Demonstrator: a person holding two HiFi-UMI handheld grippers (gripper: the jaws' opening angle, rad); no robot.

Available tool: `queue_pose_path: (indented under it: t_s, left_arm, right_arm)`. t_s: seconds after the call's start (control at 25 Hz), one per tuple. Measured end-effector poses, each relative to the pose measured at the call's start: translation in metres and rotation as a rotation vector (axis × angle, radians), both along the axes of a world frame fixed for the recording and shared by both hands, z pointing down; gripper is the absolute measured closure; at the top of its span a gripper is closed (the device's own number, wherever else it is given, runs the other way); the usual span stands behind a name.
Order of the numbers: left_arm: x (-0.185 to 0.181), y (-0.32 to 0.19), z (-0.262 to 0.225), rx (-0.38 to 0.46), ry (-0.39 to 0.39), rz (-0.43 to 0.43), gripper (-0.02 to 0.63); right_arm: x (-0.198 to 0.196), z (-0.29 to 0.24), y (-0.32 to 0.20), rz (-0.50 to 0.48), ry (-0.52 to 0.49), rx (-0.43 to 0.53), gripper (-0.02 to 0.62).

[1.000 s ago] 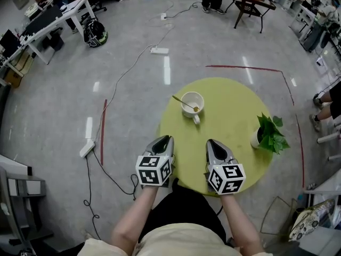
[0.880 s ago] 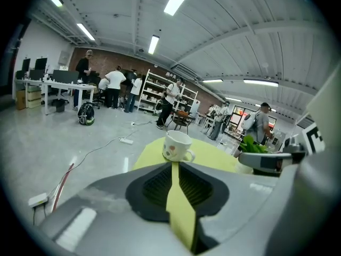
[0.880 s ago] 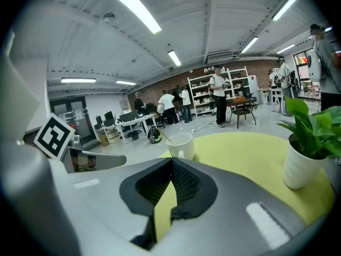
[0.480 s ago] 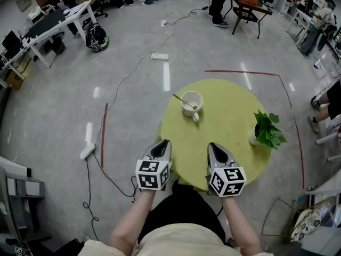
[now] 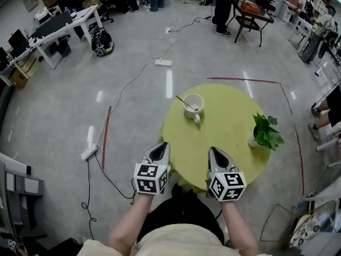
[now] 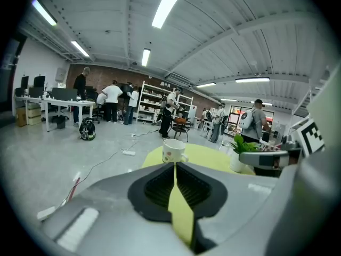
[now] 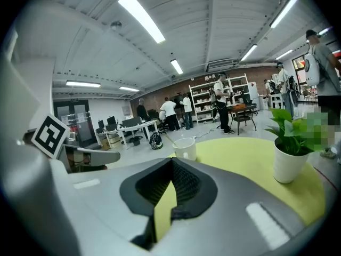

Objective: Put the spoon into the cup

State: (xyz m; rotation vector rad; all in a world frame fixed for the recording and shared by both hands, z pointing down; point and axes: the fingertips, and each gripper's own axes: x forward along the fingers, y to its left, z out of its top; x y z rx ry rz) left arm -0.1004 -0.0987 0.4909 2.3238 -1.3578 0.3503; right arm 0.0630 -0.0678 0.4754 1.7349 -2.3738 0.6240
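Both empty: left gripper [image 5: 162,146] fingers closed, right gripper [image 5: 214,150] fingers closed | spoon [image 5: 184,102] in cup [image 5: 200,101] | on table [image 5: 226,137]

A round, yellow-green surface [image 5: 224,143] stands on a grey floor [image 5: 128,116]. Two things rest directly on it, well apart from each other. A white cup [image 5: 193,105] sits upright near the far left edge, with its handle turned toward the near edge. A white pot [image 5: 254,139] stands upright close to the right edge and holds a leafy green plant [image 5: 266,131].
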Motion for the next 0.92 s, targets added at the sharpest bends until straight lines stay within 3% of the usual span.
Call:
queue_pose_path:
  t_s: [0.92]
  left_arm:
    - [0.011,0.086,-0.027,0.055,-0.038,-0.091,0.591]
  right_arm:
    - [0.015,-0.023,0.073,-0.095,-0.033,0.066,0.597]
